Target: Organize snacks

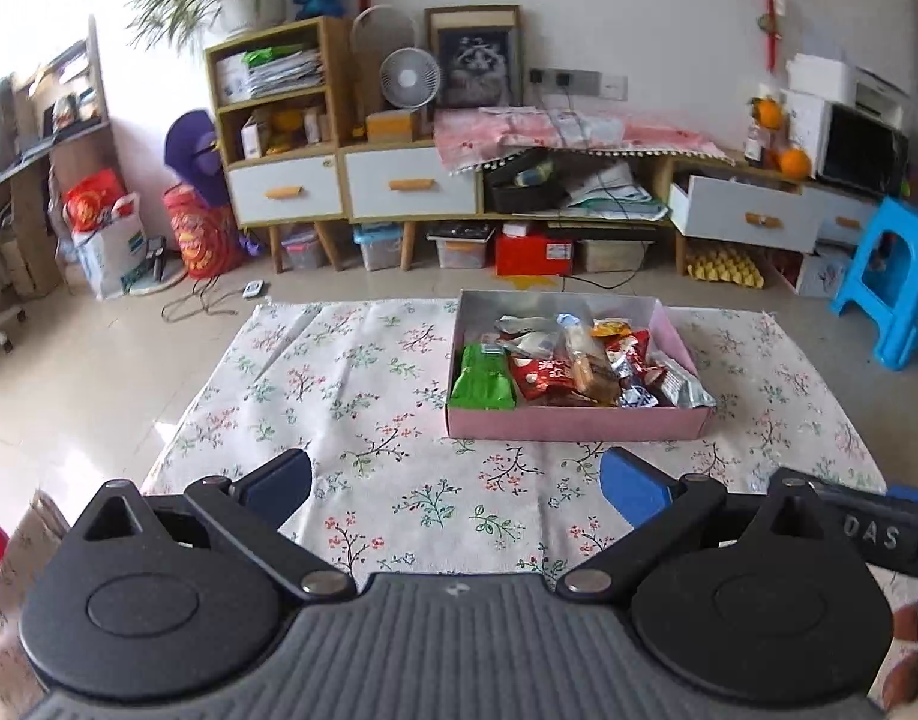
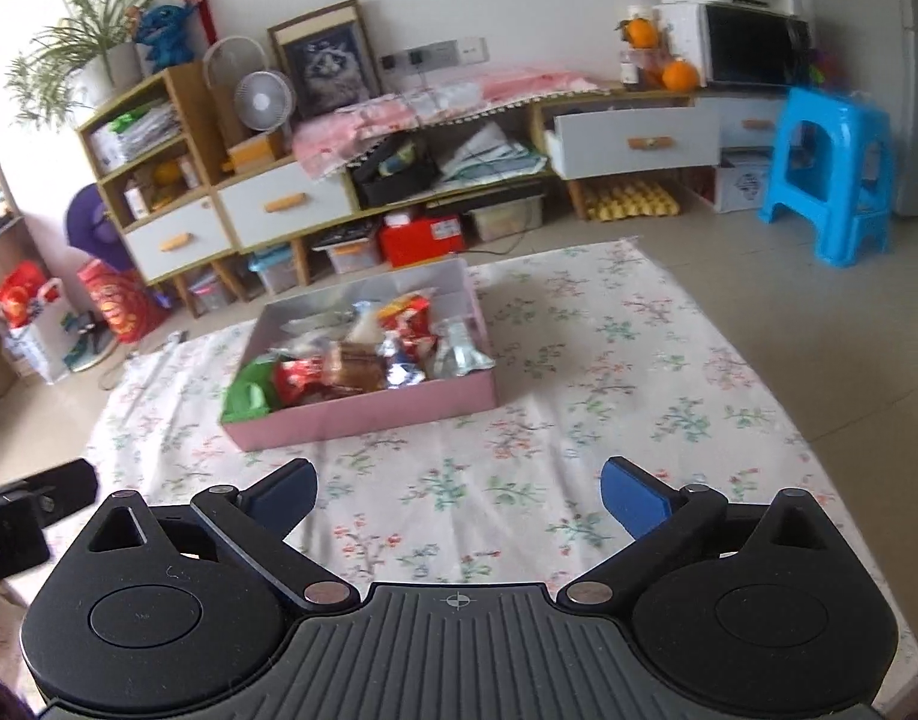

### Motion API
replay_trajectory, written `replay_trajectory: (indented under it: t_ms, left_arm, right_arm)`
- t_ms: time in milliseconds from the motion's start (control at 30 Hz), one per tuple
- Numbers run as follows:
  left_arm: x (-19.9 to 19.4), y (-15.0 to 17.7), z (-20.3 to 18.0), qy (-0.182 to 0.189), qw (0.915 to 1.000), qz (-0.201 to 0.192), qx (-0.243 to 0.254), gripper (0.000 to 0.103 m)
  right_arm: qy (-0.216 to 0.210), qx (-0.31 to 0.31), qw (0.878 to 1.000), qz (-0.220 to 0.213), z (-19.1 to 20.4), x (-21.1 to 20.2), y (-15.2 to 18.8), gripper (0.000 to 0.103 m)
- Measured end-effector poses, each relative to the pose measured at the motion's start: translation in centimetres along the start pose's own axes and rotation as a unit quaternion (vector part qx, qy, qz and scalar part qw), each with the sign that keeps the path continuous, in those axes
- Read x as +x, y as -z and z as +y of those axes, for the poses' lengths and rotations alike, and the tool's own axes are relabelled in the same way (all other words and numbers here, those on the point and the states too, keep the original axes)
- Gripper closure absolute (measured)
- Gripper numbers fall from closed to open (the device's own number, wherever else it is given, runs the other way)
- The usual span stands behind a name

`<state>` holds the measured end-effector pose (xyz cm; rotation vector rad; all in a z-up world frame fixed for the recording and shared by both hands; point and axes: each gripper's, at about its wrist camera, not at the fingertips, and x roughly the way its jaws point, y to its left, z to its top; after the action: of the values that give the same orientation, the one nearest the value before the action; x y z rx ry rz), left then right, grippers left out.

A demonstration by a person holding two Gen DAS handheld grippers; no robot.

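Reading "DAS", perhaps, on right gripper point(image 1: 873, 534)

Snack packets point(image 1: 573, 363) piled in pink box point(image 1: 579, 423) on cloth.

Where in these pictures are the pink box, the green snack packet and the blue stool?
pink box point(image 1: 579, 423): left wrist view, near outer wall.
green snack packet point(image 1: 483, 381): left wrist view, packet's front face.
blue stool point(image 2: 831, 114): right wrist view, seat top.

Matt floral cloth point(image 1: 369, 372), pink cardboard box point(image 1: 579, 423), glossy foil snack packets point(image 1: 681, 387)
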<state>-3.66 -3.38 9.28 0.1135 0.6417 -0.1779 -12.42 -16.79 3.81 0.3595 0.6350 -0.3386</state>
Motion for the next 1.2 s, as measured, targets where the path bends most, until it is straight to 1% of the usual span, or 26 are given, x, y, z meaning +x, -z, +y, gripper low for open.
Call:
replay_trajectory:
  t_ms: [100,167,300,467,667,1100,1200]
  left_arm:
    - [0.3,0.1,-0.2,0.001,0.9999,0.011,0.002,0.0]
    - [0.2,0.1,-0.3,0.002,0.9999,0.01,0.005,0.0]
    - [0.2,0.1,0.2,0.004,0.9999,0.01,-0.004,0.0]
    - [0.4,-0.1,0.5,0.004,0.9998,0.013,-0.017,0.0]
    - [1.0,-0.1,0.8,0.003,0.9993,0.03,-0.021,0.0]
    - [1.4,-0.1,-0.1,0.008,0.9989,0.045,0.003,0.0]
    - [1.8,0.0,-0.3,0.009,0.9984,0.056,0.008,0.0]
  right_arm:
    - [0.009,-0.006,1.0,0.006,0.1,0.4,-0.1,0.001]
    - [0.007,-0.014,1.0,0.006,0.4,0.7,-0.2,0.001]
    - [0.004,-0.028,1.0,0.013,1.2,1.1,-0.1,0.001]
    - [0.008,-0.048,0.999,0.003,2.0,0.9,-0.1,0.001]
    - [0.007,-0.056,0.998,0.013,2.2,1.3,-0.1,0.001]
    - [0.013,-0.07,0.997,0.013,2.5,1.3,0.0,0.001]
    - [0.01,-0.079,0.997,0.014,2.9,1.3,0.0,0.001]
